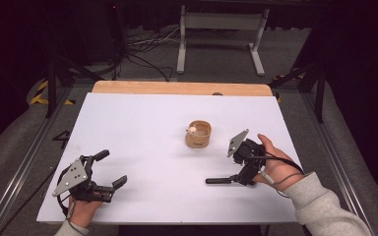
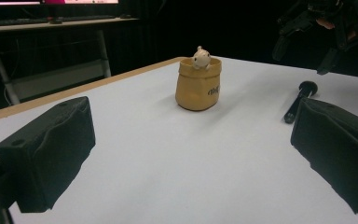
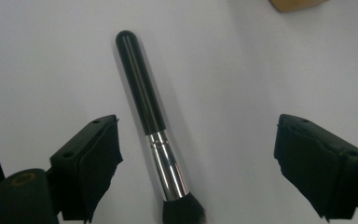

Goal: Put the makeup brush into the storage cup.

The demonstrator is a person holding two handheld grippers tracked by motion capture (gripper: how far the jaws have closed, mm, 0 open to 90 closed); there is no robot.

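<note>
The makeup brush (image 3: 151,126) lies flat on the white table (image 1: 142,128), in the lower right of the high view and running up the centre-left of the right gripper view. Its black handle points to the top of that view; its silver ferrule and dark bristles sit at the bottom edge, between your jaws. No pad touches it. Your right gripper (image 3: 196,163) stands wide, one jaw on either side of the ferrule, the left one nearer, so the brush is straddled but not yet gripped.

Above and to the left of your right hand in the high view, the small tan pouch (image 1: 198,134) stands upright near the middle of the table. A pale little figure (image 2: 200,58) peeks over its rim, at the top centre of the left gripper view. Pouch and brush are well apart.

Your left gripper (image 1: 106,169) rests at the lower left of the high view, jaws wide and holding nothing, and faces the pouch from a distance.

Judged from this, the work is at its start: the approach is made, while the closing on the brush, the lift and any placing are still left to do.
</note>
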